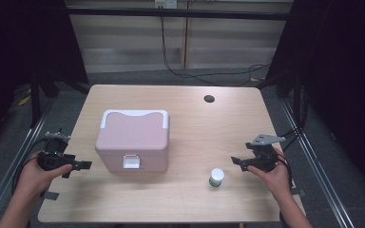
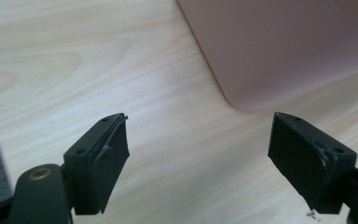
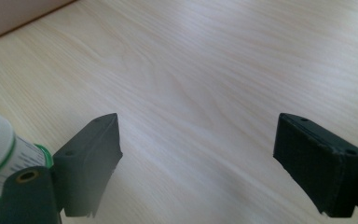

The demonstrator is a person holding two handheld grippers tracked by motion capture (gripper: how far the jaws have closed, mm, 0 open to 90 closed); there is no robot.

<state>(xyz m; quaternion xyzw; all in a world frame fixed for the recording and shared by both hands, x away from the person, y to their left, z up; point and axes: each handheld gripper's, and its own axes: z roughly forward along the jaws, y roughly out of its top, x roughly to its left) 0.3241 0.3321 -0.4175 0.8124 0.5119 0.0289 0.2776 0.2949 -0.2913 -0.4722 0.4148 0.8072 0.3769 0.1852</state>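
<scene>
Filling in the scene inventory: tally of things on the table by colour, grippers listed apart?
Pink: 1, the pink box with white lid rim and latch
White with green: 1, the small bottle, upright
Black: 2, the left gripper and right gripper, both open and empty
Total: 2 things on the table, plus 2 grippers

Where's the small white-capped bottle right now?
High view: the bottle stands upright on the table's near right part, between the pink box and the right gripper, closer to the gripper.

Closed pink cooler box (image 1: 132,140) mid-table; small white-capped bottle (image 1: 216,177) upright, well apart to its right
</scene>
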